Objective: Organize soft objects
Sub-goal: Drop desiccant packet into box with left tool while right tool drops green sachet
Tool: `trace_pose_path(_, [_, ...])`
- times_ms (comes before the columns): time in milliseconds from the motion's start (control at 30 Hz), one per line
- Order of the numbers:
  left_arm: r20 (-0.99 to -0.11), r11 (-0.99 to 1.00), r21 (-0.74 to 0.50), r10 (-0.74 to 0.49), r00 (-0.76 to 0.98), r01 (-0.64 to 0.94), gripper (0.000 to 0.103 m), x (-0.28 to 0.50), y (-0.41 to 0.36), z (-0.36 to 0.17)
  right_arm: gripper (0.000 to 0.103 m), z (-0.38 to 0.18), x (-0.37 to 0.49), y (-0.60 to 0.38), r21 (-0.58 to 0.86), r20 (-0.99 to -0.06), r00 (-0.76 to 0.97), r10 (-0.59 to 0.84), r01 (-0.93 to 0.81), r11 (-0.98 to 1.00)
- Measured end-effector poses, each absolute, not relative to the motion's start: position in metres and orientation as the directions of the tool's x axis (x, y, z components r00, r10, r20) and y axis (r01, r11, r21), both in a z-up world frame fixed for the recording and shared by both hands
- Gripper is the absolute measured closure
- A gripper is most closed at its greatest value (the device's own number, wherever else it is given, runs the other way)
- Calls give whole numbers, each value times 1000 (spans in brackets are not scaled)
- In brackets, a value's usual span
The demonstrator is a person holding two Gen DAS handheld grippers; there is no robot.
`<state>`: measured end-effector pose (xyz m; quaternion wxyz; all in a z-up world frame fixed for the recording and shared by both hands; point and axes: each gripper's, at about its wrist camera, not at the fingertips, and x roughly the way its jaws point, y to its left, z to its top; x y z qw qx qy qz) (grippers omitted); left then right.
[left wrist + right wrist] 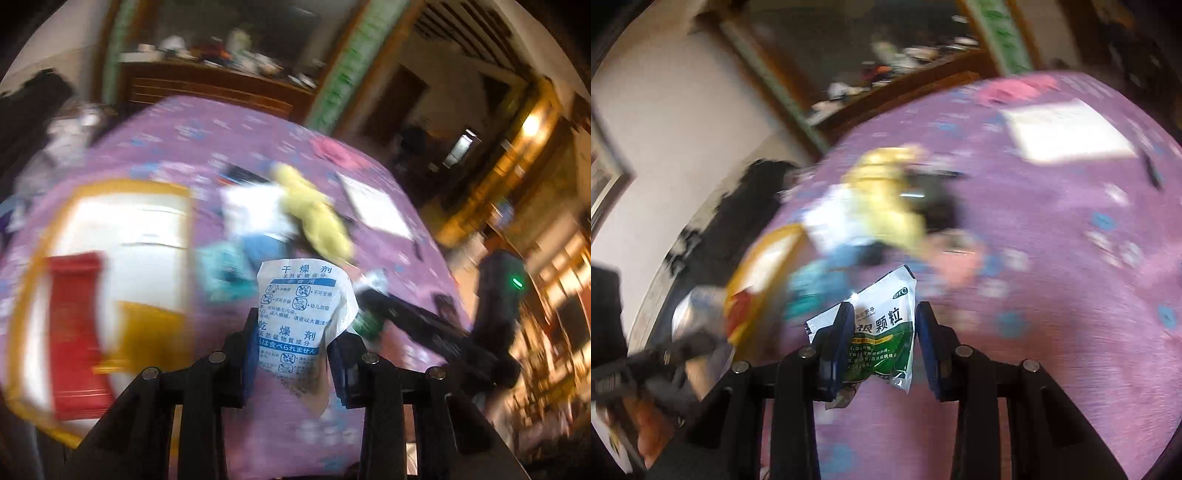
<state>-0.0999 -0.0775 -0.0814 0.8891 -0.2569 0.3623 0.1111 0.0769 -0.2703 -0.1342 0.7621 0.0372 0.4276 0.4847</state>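
In our left hand, the left gripper has a white paper desiccant sachet printed with blue characters between its blue-padded fingers. The sachet stands upright and slightly crumpled above the purple patterned bedspread, but the fingers stand apart with a gap at the right pad, so we cannot tell whether they actually clamp it. Beyond it, blurred by motion, lies a heap of soft things: a teal packet, a blue piece, a white piece and a yellow fuzzy cloth. To the left sits a white box with a yellow rim and red and yellow panels.

In our right hand, the right gripper shows a green and white glossy foil granule sachet with black characters lying against its left pad, tilted; the right pad stands clear of it, and we cannot tell whether it is gripped. Past it is the same blurred heap, with the yellow cloth on top, and a white sheet of paper well apart on the bedspread. At far left the other gripper's body shows dimly.
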Motion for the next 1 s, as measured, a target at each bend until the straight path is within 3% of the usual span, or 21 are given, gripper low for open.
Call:
trace_pose_path(267, [-718,722,-360,190,670,-591,69,-146,16,-99,69,-117,15,-147,378,-667,6,745,-859,345])
trace_pose_path(600, [-740,657,-398,183,647,-641,68,-143,61,-134,69,-136,-21,-50,174,-767,77,637,-931,322])
trace_pose_path(633, [-745,653,-387,195,638,-651,65,-143,63,-136,69,-138,-22,-49,161,-773,84,629,-932,323])
trace_pose_path(733, [-744,639,-406,184,643,-653,45,-144,70,-145,68,-145,-25,-41,108,-785,132,606,-933,343])
trace_pose_path(767, [-733,625,-437,170,659,-647,37,-146,72,-146,66,-146,-25,-42,118,-785,124,607,-932,343])
trace_pose_path(833, [-708,599,-472,179,683,-647,26,-154,71,-145,52,-146,-25,-48,155,-777,99,621,-927,341])
trace_pose_path(900, [-695,599,-471,200,690,-648,17,-159,67,-141,29,-138,-26,-61,182,-735,95,671,-926,331])
trace_pose_path(1000, [-689,602,-461,221,691,-652,15,-162,60,-136,25,-126,-27,-82,204,-689,97,718,-925,321])
